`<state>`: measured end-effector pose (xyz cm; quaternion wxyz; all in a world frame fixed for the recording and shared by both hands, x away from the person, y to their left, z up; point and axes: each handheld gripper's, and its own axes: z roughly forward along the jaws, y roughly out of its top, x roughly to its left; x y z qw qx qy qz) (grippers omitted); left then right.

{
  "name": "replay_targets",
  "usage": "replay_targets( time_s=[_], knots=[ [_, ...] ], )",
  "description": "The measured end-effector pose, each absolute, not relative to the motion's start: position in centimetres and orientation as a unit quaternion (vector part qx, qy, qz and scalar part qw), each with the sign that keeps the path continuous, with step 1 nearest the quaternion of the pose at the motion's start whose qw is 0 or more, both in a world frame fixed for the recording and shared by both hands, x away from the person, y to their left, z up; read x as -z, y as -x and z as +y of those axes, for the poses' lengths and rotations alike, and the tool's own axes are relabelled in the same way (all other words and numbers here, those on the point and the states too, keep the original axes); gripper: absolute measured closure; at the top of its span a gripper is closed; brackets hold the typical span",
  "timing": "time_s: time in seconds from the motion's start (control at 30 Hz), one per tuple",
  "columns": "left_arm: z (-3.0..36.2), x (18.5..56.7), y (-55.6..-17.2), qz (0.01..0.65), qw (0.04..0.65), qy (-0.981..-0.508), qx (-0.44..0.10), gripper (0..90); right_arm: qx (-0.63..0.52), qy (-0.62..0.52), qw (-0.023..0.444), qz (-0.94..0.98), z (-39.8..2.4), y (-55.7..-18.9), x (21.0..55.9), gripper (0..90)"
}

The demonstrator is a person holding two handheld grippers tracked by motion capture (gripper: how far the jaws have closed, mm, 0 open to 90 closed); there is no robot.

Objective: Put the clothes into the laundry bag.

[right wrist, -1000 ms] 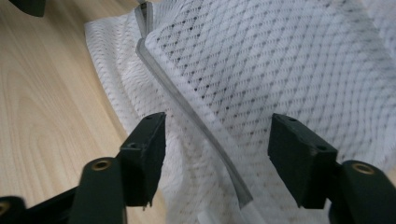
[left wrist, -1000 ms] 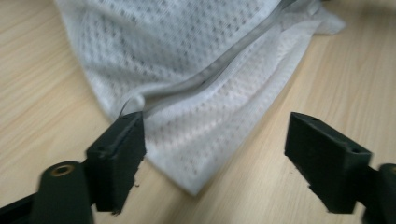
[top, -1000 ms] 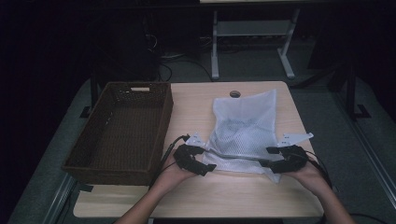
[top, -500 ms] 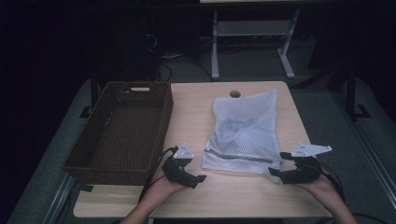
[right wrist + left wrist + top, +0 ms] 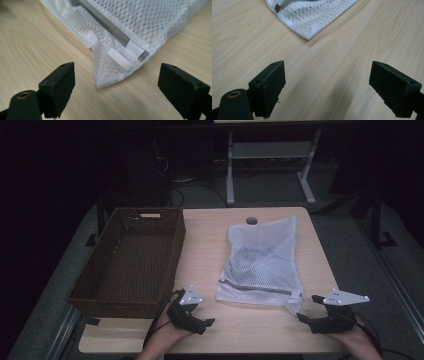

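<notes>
A white mesh zip bag (image 5: 265,257) lies flat on the wooden table (image 5: 205,245), with something dark inside it. My left gripper (image 5: 206,324) rests near the front edge, left of the bag's near corner (image 5: 312,17). In the left gripper view this gripper (image 5: 327,82) is open over bare wood. My right gripper (image 5: 306,309) sits just off the bag's near right corner. In the right gripper view it (image 5: 116,85) is open, and the corner with its zipper end and white tab (image 5: 120,60) lies ahead between the jaws, untouched. Both pairs of jaws have just been opening.
A brown wicker basket (image 5: 150,214) stands empty on the table's left half, just behind my left gripper. A round cable hole (image 5: 251,221) sits at the table's far edge. Beyond the table, on the dark floor, stand a white frame's legs (image 5: 230,175).
Both grippers have let go of the bag's near corners and drawn back toward the table's front edge, the right one also outward. The bag has stayed flat.
</notes>
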<state>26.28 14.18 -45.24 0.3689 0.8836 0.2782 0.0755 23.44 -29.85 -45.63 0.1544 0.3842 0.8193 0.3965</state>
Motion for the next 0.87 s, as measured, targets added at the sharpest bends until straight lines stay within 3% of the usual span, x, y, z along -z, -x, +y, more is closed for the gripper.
replay_targets(
  time_s=[0.87],
  knots=[
    [13.88,46.01,-26.49,0.276,0.338,-0.897,-0.071,13.1,-0.379,-0.374,0.151,0.833,-29.59,-23.68,46.41,12.8]
  ],
)
